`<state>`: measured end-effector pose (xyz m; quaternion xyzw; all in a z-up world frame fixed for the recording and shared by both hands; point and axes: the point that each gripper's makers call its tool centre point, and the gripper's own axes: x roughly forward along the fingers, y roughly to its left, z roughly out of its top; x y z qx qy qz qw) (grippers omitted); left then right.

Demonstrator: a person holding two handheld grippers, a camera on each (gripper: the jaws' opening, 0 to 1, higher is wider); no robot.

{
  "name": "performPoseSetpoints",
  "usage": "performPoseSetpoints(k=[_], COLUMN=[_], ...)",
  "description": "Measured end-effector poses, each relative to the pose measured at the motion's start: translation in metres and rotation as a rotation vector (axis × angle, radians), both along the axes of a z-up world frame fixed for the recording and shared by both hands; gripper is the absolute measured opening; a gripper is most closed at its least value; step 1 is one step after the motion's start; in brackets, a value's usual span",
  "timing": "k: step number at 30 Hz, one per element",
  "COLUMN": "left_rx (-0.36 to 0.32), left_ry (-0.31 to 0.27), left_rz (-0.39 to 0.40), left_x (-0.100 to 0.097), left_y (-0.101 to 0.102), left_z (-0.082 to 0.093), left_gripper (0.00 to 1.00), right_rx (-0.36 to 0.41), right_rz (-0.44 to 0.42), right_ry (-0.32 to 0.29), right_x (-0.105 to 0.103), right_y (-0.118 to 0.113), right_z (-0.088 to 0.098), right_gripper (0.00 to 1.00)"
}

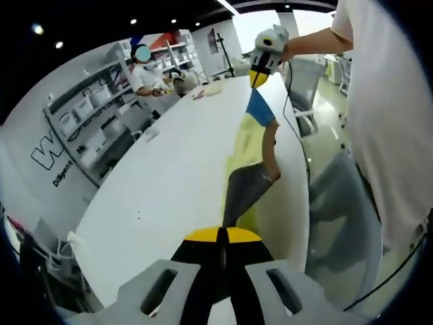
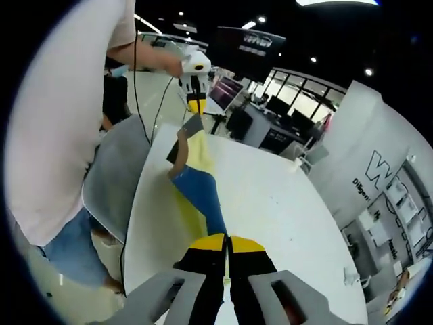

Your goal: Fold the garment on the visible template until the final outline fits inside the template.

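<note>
A yellow garment with a blue end and a grey end hangs stretched in the air between my two grippers, above the white table. My left gripper is shut on the grey end. In the left gripper view the right gripper is far off, pinching the blue end. From the right gripper view, my right gripper is shut on the blue part of the garment, and the left gripper holds the grey corner. A pale yellow patch lies on the table below; I cannot tell if it is the template.
The person holding the grippers stands at the table's long edge, in a white shirt. A grey chair is beside that edge. Other people sit at the table's far end, with shelves along the wall.
</note>
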<state>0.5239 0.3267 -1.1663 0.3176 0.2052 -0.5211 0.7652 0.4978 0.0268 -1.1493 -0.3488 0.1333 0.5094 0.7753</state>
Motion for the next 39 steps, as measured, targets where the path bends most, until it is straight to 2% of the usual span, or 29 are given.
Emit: performPoseSetpoints(k=[6, 13, 21, 27, 32, 36, 39], left_rx=[-0.026, -0.088, -0.098, -0.092, -0.05, -0.045, -0.045], left_ry=[0.029, 0.107, 0.114, 0.132, 0.144, 0.154, 0.165], left_rz=[-0.022, -0.057, -0.081, -0.08, -0.084, -0.081, -0.067], left_x=[-0.007, -0.017, -0.017, -0.01, -0.001, 0.017, 0.037], left_y=[-0.003, -0.006, -0.008, -0.011, -0.015, -0.02, -0.024], left_z=[0.021, 0.041, 0.05, 0.038, 0.018, 0.004, -0.008], left_gripper=[0.07, 0.07, 0.07, 0.07, 0.07, 0.07, 0.07], right_rx=[0.021, 0.061, 0.076, 0.077, 0.081, 0.092, 0.1], right_rz=[0.015, 0.009, 0.017, 0.012, -0.01, -0.025, -0.03], right_ry=[-0.017, -0.012, -0.014, 0.016, 0.06, 0.091, 0.114], right_x=[-0.008, -0.011, -0.014, -0.009, 0.006, 0.021, 0.036], right_y=[0.003, 0.001, -0.002, -0.005, -0.008, -0.009, -0.01], right_z=[0.024, 0.041, 0.053, 0.038, 0.015, -0.001, -0.013], right_gripper=[0.0, 0.0, 0.0, 0.0, 0.0, 0.0, 0.0])
